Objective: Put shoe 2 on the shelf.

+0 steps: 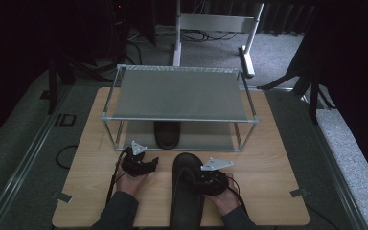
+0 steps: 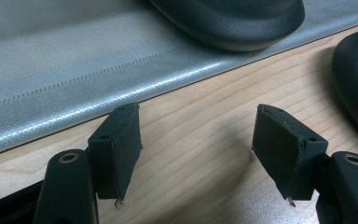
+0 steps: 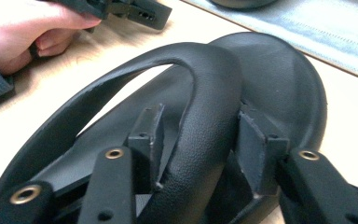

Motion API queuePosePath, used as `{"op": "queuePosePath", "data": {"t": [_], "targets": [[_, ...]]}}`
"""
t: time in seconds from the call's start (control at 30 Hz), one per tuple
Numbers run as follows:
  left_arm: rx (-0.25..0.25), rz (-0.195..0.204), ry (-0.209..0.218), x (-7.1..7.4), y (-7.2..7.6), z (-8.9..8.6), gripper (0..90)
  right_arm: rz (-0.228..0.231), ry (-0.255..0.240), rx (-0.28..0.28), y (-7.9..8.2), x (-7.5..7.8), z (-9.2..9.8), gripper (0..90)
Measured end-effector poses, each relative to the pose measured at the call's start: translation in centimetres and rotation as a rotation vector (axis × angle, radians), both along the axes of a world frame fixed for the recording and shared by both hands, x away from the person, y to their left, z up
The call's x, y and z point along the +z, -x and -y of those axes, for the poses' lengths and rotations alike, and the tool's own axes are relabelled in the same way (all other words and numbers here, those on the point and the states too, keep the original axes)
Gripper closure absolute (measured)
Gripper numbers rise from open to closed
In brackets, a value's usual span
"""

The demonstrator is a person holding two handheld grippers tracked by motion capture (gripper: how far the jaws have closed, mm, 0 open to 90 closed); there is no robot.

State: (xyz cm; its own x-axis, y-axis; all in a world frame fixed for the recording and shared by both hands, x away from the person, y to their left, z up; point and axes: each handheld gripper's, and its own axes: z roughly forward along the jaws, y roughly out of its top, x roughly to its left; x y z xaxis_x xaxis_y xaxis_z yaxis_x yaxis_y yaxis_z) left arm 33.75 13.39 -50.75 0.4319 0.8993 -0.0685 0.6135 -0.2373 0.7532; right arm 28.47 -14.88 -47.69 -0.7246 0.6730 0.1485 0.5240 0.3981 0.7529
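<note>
Nearest the person, the right gripper (image 3: 198, 140) straddles and clamps the strap (image 3: 200, 93) of a black sandal (image 1: 186, 189) lying on the wooden table (image 1: 268, 163), while the left gripper (image 2: 198, 140) rests beside it with jaws apart and empty, before the shelf rack (image 1: 179, 93) sheltering a second sandal (image 1: 166, 133).
</note>
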Motion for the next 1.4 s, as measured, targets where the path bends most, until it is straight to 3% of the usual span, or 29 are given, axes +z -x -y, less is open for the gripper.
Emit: {"op": "queuePosePath", "data": {"t": [0.37, 0.6, 0.87, 1.17, 1.4], "targets": [[0.001, 0.000, 0.005, 0.0, 0.0, 0.0, 33.1, 0.024, -0.009, -0.056, -0.2, 0.5, 0.3, 65.3], [-0.001, 0.000, 0.001, 0.0, 0.0, 0.0, 33.1, 0.049, -0.028, -0.094, -0.9, 1.3, 1.3, 66.5], [-0.002, 0.000, 0.002, 0.0, 0.0, 0.0, 33.1, 0.084, -0.041, -0.164, -3.6, 2.2, 2.0, 66.6], [-0.002, -0.001, 0.002, 0.0, 0.0, 0.0, 33.1, 0.128, -0.023, -0.194, -6.8, 2.5, 1.5, 66.7], [-0.001, 0.000, 0.005, 0.0, 0.0, 0.0, 33.1, 0.131, -0.025, -0.217, -8.7, 2.2, 1.3, 66.7]]}}
